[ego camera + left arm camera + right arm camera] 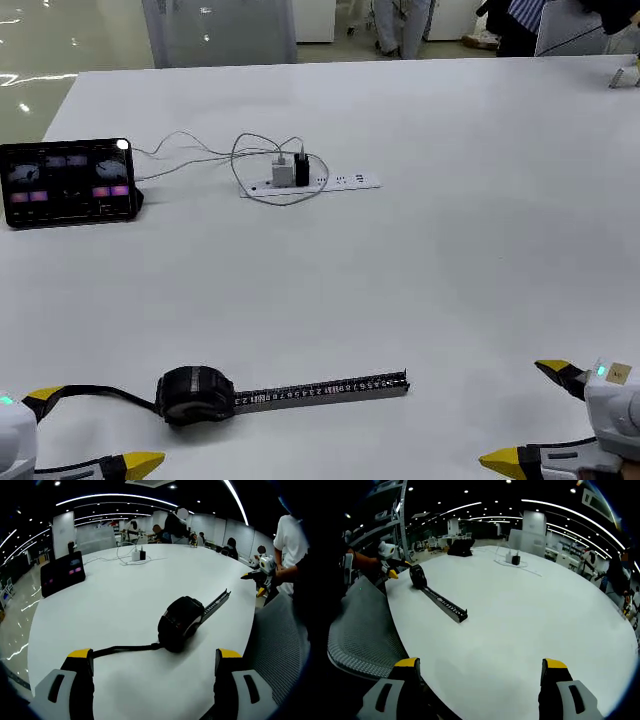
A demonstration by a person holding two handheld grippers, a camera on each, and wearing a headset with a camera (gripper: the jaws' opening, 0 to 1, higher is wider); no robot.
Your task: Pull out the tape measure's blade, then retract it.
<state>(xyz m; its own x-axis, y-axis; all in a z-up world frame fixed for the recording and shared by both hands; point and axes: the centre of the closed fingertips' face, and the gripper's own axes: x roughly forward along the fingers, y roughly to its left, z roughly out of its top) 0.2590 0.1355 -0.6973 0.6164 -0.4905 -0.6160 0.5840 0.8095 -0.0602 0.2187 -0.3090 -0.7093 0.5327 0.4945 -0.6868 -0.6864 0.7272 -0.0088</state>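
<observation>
As the white worktop (450, 200) stretches away ahead of them, both pairs of tongs sit low at its near edge. The left tongs (92, 428) are spread wide with nothing between the jaws, and the right tongs (525, 415) are just as wide and just as empty.

The tape measure (195, 395) lies flat on the worktop between the two, far closer to the left pair. Its black case (180, 622) rests just ahead of the left tongs and slightly towards the right pair.

From the case the blade (320, 390), already drawn partway out, runs straight towards the right tongs. The long axis therefore lies crosswise, from one pair to the other.

A black strap (125, 649) trails back from the case to one jaw tip of the left tongs; contact there cannot be judged.

The end hook (463, 616) points at the right tongs but stops well apart from them. The left pair looks better placed for the case, the right for the tip.
</observation>
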